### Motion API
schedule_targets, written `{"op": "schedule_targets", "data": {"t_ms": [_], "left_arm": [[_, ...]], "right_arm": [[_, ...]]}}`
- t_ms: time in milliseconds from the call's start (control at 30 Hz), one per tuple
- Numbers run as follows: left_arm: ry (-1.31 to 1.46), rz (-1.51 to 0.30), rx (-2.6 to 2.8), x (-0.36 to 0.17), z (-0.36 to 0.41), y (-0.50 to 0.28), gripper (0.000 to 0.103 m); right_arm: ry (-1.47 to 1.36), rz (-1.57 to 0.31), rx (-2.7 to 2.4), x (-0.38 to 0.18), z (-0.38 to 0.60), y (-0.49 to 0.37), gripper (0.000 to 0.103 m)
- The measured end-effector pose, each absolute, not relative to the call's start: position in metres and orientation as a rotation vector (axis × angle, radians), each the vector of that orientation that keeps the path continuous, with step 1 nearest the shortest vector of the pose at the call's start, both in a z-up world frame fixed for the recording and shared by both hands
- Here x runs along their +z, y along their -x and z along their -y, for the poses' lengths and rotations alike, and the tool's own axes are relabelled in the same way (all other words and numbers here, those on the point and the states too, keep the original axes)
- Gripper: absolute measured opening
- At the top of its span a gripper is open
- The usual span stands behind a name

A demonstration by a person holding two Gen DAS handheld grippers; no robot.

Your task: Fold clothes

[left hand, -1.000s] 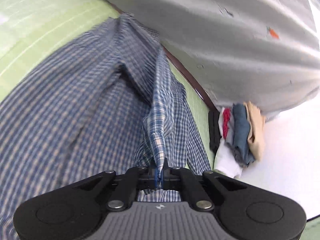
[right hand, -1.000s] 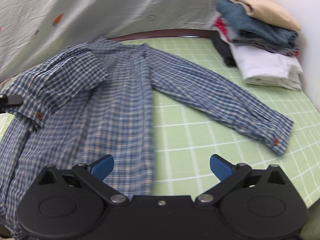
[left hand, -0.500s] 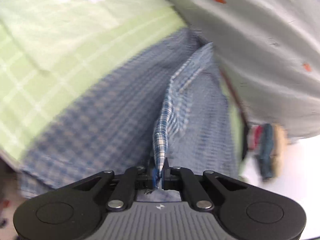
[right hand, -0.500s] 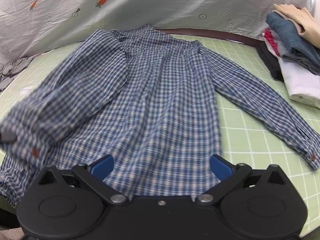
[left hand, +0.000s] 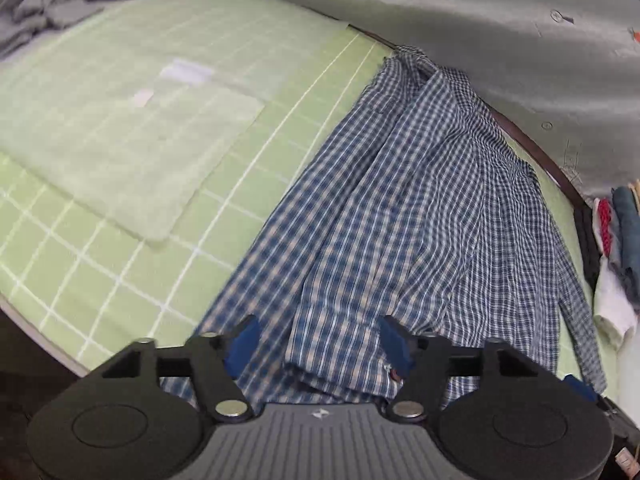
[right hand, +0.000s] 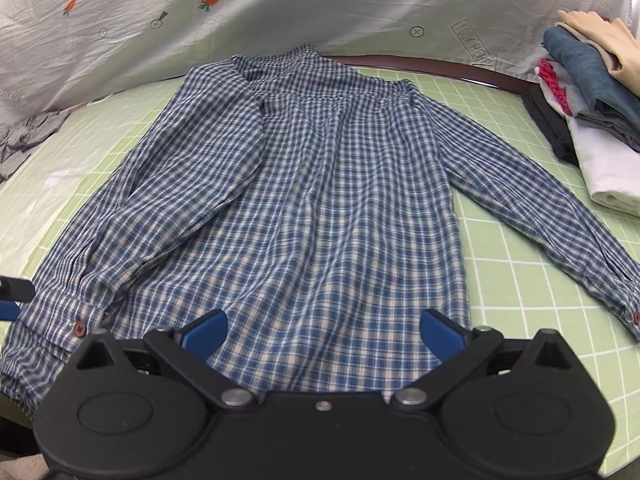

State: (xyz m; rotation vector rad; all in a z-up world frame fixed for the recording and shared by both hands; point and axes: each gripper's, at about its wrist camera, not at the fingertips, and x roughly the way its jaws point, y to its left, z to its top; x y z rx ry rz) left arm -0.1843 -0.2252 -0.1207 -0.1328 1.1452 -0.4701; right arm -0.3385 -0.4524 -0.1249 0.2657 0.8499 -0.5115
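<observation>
A blue checked shirt (right hand: 320,200) lies flat on the green gridded table (right hand: 520,264), collar toward the far curtain. Its left sleeve (right hand: 160,208) is folded down along the body, cuff with a brown button near the front edge. Its right sleeve (right hand: 540,216) stretches out toward the right. My left gripper (left hand: 320,340) is open just above the left cuff (left hand: 340,352), holding nothing. My right gripper (right hand: 322,332) is open over the shirt's hem. A fingertip of the left gripper (right hand: 12,304) shows at the far left of the right wrist view.
A stack of folded clothes (right hand: 592,92) sits at the table's back right, also seen as the folded stack (left hand: 616,248). A grey crumpled cloth (right hand: 24,136) lies at the back left. A white curtain with carrot prints (right hand: 280,8) hangs behind. A pale green mat (left hand: 120,140) lies left of the shirt.
My left gripper has opened and let go of the sleeve cuff, which now lies on the shirt's left side. The right gripper has moved left, centred over the hem.
</observation>
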Motion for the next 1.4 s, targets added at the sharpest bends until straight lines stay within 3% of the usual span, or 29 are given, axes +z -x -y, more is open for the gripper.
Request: {"op": "schedule_targets", "data": {"t_ms": [567, 1067, 1400], "left_arm": [[0.016, -1.156, -0.41, -0.132, 0.282, 0.139, 0.08], [-0.122, -1.101, -0.451, -0.145, 0.401, 0.005, 0.082], [-0.209, -1.023, -0.427, -0.165, 0.479, -0.059, 0.093]], "right_arm": [[-0.332, -0.816, -0.68, -0.132, 0.517, 0.341, 0.103], [-0.322, -0.755, -0.975, -0.138, 0.624, 0.304, 0.103], [-0.369, -0.763, -1.191, -0.154, 0.678, 0.342, 0.103]]}}
